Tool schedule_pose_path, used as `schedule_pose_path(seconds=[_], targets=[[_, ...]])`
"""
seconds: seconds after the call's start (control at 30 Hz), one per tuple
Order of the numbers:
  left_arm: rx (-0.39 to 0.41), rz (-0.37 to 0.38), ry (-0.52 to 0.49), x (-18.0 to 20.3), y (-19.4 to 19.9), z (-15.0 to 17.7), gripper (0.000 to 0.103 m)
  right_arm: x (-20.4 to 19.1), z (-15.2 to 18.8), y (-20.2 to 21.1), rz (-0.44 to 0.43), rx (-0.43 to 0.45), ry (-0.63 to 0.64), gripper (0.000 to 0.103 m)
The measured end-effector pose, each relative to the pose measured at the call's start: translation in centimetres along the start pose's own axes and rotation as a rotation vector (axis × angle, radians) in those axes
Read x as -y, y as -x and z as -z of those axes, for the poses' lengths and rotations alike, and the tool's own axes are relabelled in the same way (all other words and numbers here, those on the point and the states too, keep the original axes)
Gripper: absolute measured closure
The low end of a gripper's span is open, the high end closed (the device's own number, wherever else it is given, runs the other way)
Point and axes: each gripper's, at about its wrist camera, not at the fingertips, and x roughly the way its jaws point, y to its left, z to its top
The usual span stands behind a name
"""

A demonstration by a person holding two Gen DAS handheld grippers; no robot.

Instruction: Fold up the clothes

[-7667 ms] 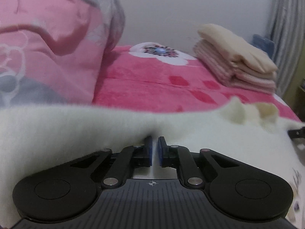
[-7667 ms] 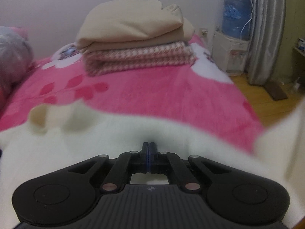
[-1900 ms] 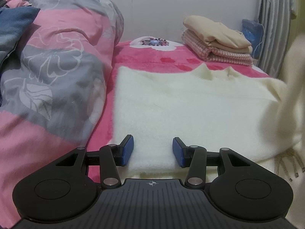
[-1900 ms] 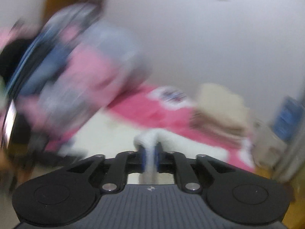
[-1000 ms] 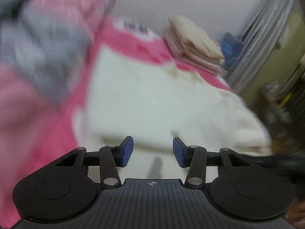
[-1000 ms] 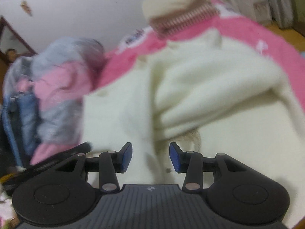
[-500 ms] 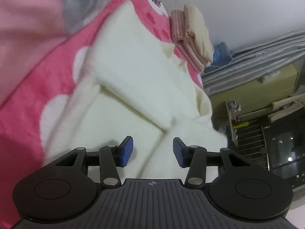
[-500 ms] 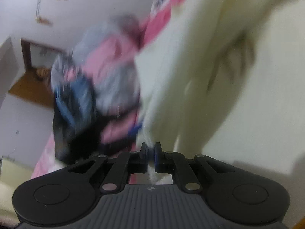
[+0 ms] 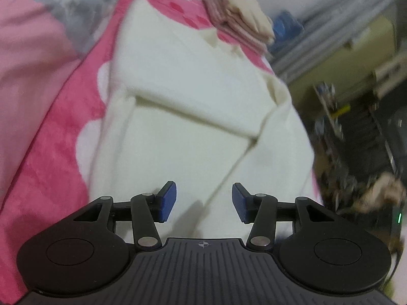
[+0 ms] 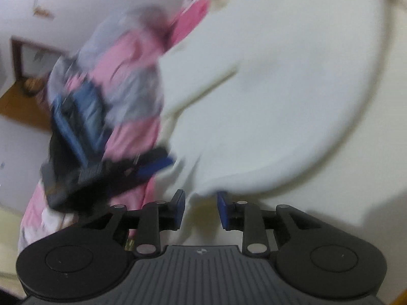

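Note:
A cream fleece garment (image 9: 193, 94) lies spread on the pink bedspread (image 9: 58, 139), with a sleeve folded across its body. My left gripper (image 9: 203, 202) hovers over the garment's near part. Its jaws are opening, and nothing is pinched between the blue pads. In the blurred right wrist view the same garment (image 10: 279, 89) fills the right side. My right gripper (image 10: 200, 209) sits at the garment's near edge. Its jaws are also opening, and the pads stand apart from the fabric.
A folded stack of beige and checked clothes (image 9: 239, 23) sits at the far end of the bed. A pink and grey quilt (image 9: 38, 38) is heaped along the left. The bed's right edge drops to cluttered shelves (image 9: 356, 127). A blurred black and blue shape (image 10: 122, 170) lies left of my right gripper.
My right gripper's jaws, nearly shut on cream fabric half a second ago, now stand apart with the fabric released. My left gripper has shifted along the garment and spread slightly wider.

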Motion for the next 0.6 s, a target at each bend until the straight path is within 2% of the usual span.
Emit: schedule_pose_path(seconds=[0.13, 0.3, 0.43, 0.5, 0.53, 0.6], targets=[[-0.053, -0.115, -0.174, 2.1, -0.8, 1.5, 0.052, 2.5, 0.2, 1.7, 0.035, 0.086, -0.118, 0.073], [-0.131, -0.118, -0.296, 4.1, -2.0, 2.9, 0.051, 3.7, 0.6, 1.6, 0.054, 0.124, -0.186, 0.073], [-0.114, -0.174, -0.343, 4.7, -2.4, 4.0, 0.055, 4.4, 0.5, 3.3, 0.106, 0.210, -0.237, 0.073], [-0.092, -0.199, -0.343, 4.7, -2.2, 4.5, 0.069, 5.0, 0.2, 4.1, 0.131, 0.271, -0.265, 0.073], [-0.082, -0.205, -0.337, 4.6, -2.1, 4.5, 0.072, 5.4, 0.0, 4.4, 0.146, 0.292, -0.278, 0.073], [-0.066, -0.204, -0.317, 4.4, -1.9, 4.4, 0.092, 6.5, -0.6, 4.5, 0.173, 0.312, -0.302, 0.073]])
